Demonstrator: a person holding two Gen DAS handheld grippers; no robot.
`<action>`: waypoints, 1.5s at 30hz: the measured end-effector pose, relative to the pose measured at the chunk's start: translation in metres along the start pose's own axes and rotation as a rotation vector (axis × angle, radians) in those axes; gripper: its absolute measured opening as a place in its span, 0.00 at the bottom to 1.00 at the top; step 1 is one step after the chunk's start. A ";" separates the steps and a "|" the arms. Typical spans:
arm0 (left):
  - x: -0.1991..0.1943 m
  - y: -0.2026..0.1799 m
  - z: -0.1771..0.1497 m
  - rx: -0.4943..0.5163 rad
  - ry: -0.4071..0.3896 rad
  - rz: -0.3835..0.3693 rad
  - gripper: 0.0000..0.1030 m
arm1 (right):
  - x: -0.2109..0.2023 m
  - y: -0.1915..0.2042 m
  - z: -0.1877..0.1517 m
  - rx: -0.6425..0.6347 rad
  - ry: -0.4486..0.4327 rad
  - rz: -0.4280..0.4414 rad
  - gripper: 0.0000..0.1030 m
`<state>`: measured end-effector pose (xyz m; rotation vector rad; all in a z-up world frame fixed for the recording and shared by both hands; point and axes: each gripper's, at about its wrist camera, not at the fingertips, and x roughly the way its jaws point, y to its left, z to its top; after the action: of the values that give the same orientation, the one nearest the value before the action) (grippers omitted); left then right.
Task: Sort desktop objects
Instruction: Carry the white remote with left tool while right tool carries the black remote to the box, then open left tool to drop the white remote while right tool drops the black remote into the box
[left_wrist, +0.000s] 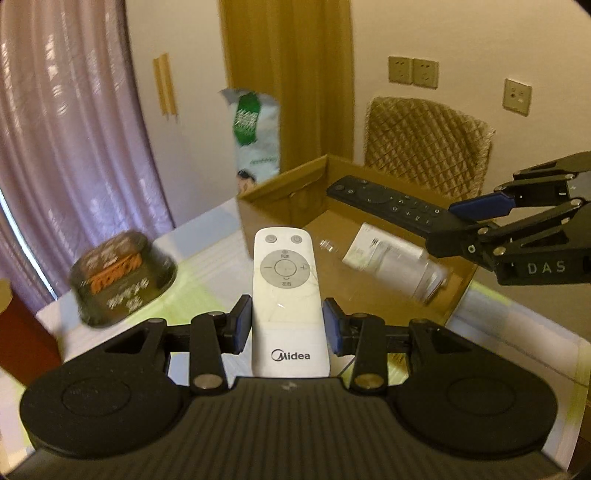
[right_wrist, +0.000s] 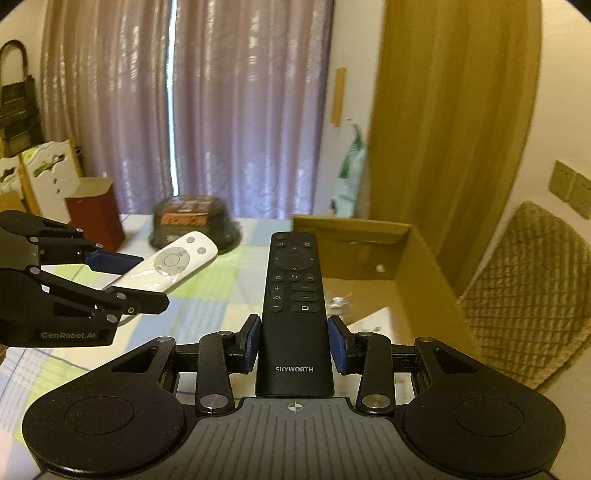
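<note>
My left gripper (left_wrist: 287, 325) is shut on a white Midea remote (left_wrist: 288, 291), held above the table just short of the cardboard box (left_wrist: 266, 199). My right gripper (right_wrist: 294, 341) is shut on a black Skyworth remote (right_wrist: 294, 295), carried over the box (right_wrist: 424, 266). From the left wrist view the black remote (left_wrist: 384, 201) and right gripper (left_wrist: 476, 221) hang above the box's open top. From the right wrist view the white remote (right_wrist: 170, 264) and left gripper (right_wrist: 125, 280) sit at the left. A clear plastic bottle (left_wrist: 399, 262) with a white label lies inside the box.
A black instant-noodle bowl (left_wrist: 122, 277) with orange lettering stands on the checked tablecloth (left_wrist: 207, 273) to the left of the box. A white and green bag (left_wrist: 255, 133) stands behind the box. A quilted chair (left_wrist: 424, 147) is behind the box, and a red box (right_wrist: 96, 214) stands by the curtain.
</note>
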<state>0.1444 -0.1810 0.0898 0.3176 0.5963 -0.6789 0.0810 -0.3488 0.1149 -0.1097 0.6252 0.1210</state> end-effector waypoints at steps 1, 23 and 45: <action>0.002 -0.004 0.005 0.006 -0.008 -0.007 0.34 | -0.002 -0.005 0.001 0.004 -0.003 -0.009 0.37; 0.071 -0.058 0.069 0.105 -0.016 -0.110 0.34 | 0.025 -0.090 -0.016 0.098 0.064 -0.098 0.37; 0.130 -0.064 0.070 0.111 0.067 -0.131 0.34 | 0.072 -0.113 -0.027 0.127 0.122 -0.066 0.37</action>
<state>0.2114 -0.3248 0.0606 0.4083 0.6490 -0.8314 0.1403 -0.4582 0.0583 -0.0148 0.7485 0.0108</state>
